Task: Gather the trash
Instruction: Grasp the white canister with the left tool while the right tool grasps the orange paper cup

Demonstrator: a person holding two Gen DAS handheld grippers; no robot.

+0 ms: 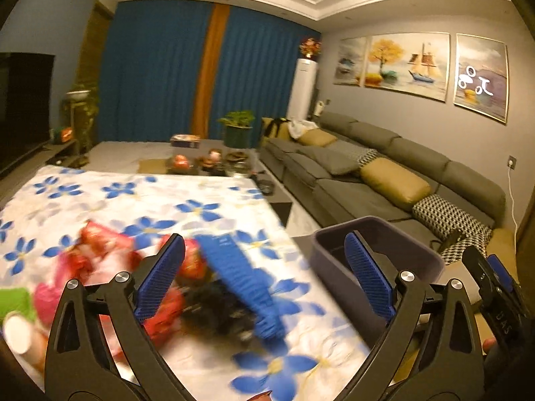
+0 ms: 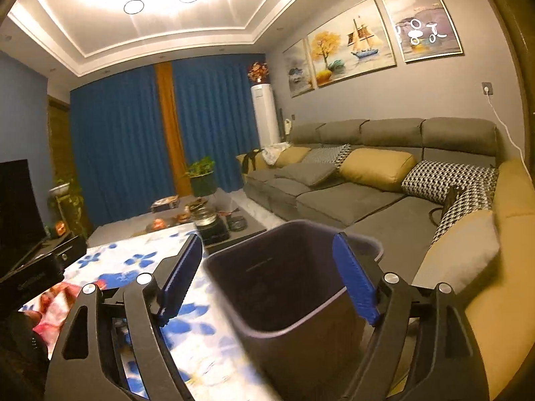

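The dark purple-grey plastic bin (image 2: 294, 287) stands at the table's edge, just beside the white tablecloth printed with blue flowers (image 1: 200, 207), probably so that litter can be carried across easily. The left gripper (image 1: 264, 274) is spread wide and holds nothing; the right gripper (image 2: 267, 280) is also wide apart and empty, framing the bin's mouth without touching it. Only the left wrist view shows the trash: blurred red and pink crumpled wrappers (image 1: 100, 254) on the cloth, well apart from the bin. Only the right wrist view shows the bin's seemingly bare inside.
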